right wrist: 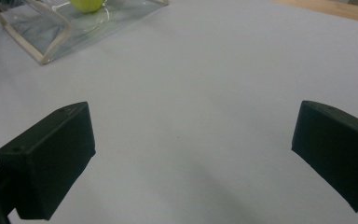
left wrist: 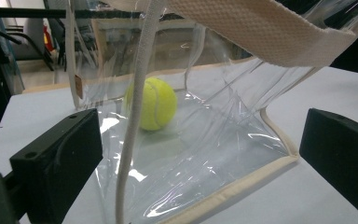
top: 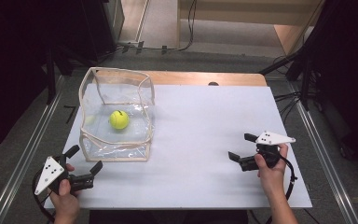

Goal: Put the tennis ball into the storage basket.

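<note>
A yellow-green tennis ball (top: 119, 119) (left wrist: 152, 103) lies inside a clear plastic bag (top: 116, 114) (left wrist: 205, 140) with cream fabric trim, standing open on the left of the white table (top: 200, 140). My left gripper (top: 85, 158) (left wrist: 200, 158) is open just in front of the bag's near corner, with a cream strap (left wrist: 133, 126) hanging between its jaws. My right gripper (top: 242, 147) (right wrist: 191, 158) is open over bare table at the right, well apart from the bag (right wrist: 51, 32); the ball (right wrist: 87, 4) peeks in at that view's top left.
The white sheet (right wrist: 205, 70) covers a wooden tabletop (top: 205, 78) whose far edge shows. Metal rails (top: 28, 154) run along both sides of the table. Cables and dark stands (top: 303, 70) lie on the floor beyond.
</note>
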Demonstrator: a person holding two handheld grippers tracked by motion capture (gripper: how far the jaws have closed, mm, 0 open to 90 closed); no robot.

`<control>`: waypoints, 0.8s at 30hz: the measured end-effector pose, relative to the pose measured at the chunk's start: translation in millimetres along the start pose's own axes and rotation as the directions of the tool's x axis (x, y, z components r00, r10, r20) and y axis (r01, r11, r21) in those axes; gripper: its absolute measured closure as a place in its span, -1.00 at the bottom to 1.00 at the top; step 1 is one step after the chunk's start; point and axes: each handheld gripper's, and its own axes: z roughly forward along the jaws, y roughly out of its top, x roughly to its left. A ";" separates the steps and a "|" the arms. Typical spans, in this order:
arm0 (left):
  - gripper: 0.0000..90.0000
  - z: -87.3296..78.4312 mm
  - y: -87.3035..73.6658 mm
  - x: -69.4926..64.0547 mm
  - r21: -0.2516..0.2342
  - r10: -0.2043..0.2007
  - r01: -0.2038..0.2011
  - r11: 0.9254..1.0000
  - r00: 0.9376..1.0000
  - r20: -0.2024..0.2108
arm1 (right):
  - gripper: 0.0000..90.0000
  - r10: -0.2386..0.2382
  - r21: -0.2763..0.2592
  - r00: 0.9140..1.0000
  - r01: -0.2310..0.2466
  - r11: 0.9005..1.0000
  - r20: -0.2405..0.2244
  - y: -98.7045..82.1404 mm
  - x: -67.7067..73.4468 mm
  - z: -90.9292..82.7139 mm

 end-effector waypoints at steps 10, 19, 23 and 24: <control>-1.00 0.5 0.0 -0.5 0.001 0.001 -0.001 1.000 1.000 -0.002 | -1.00 0.040 -0.027 0.999 -0.040 0.999 0.026 -15.8 -7.7 -13.0; -1.00 0.5 0.0 -0.6 0.000 0.001 -0.001 1.000 1.000 -0.003 | -1.00 0.061 -0.045 0.997 -0.059 0.997 0.048 -25.8 -13.1 -22.2; -1.00 0.4 0.0 -0.6 0.001 0.002 -0.002 1.000 1.000 -0.003 | -1.00 0.072 -0.059 0.996 -0.068 0.996 0.053 -31.0 -16.2 -26.7; -1.00 0.3 0.0 -0.6 0.001 0.002 -0.002 1.000 1.000 -0.003 | -1.00 0.079 -0.060 0.995 -0.075 0.995 0.054 -31.9 -16.5 -27.5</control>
